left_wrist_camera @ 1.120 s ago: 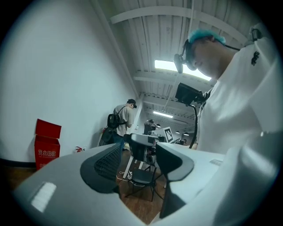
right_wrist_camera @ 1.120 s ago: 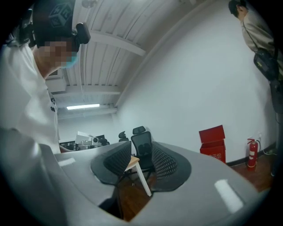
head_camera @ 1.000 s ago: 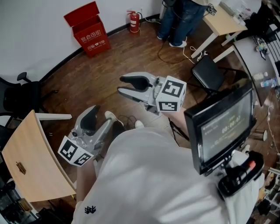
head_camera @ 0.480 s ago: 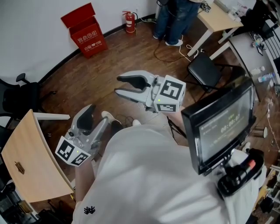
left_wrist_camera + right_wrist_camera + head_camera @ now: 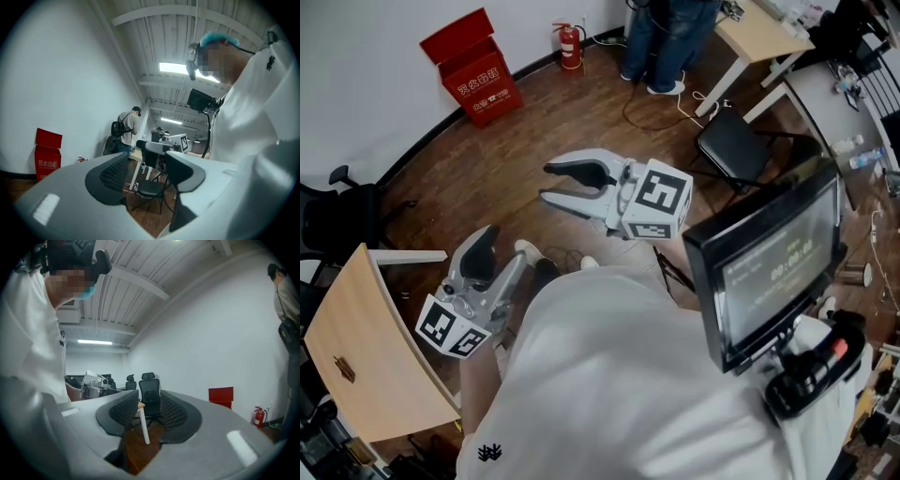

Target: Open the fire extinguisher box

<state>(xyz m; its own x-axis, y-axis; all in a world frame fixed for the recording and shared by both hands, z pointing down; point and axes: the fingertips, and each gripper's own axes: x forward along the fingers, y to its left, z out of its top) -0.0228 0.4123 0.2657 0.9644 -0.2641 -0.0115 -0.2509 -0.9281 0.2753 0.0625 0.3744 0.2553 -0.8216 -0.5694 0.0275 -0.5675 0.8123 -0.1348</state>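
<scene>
The dark wooden floor (image 5: 487,159) fills most of the head view, curving round to a white wall (image 5: 366,84) at the upper left. The red fire extinguisher box (image 5: 473,70) stands upright against that wall in the upper left of the frame. Its lid looks tipped up and back already, though the inside is too small to read. A red extinguisher (image 5: 570,45) stands just right of it.

The right gripper (image 5: 551,184) hangs at frame centre. Its fingers (image 5: 124,411) are moderately apart with nothing between them, and they point toward the frame's left. The left gripper (image 5: 478,255), at lower left, is likewise parted and empty and aims up the frame.

The box lies up and left of both, well apart. The right gripper looks the nearer, so reaching the lid probably means crossing the floor first.
</scene>
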